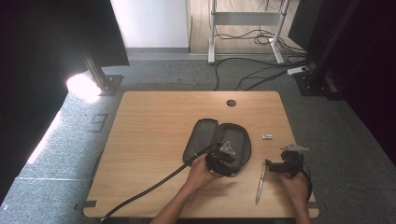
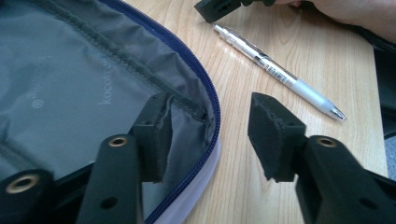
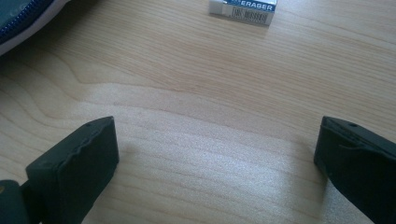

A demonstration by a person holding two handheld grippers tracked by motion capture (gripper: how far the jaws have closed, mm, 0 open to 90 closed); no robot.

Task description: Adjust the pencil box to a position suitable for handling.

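An open dark pencil case (image 1: 217, 140) lies in the middle of the table, grey lining (image 2: 70, 79) up. My left gripper (image 1: 223, 161) is open at the case's near right edge; one jaw rests inside on the lining, the other outside over the wood, so the zipper rim (image 2: 212, 107) sits between them. A silver pen (image 1: 260, 183) lies on the table to the right, its clear barrel (image 2: 280, 74) in the left gripper view. My right gripper (image 1: 275, 165) stands open just above the pen's far end, jaws wide over bare wood (image 3: 210, 140). A white eraser (image 3: 243, 7) lies beyond.
The eraser (image 1: 267, 136) sits right of the case. A round cable hole (image 1: 231, 103) is at the table's far edge. The left gripper's black cable (image 1: 149, 189) runs off the near left. Floor cables and desk legs stand beyond the table.
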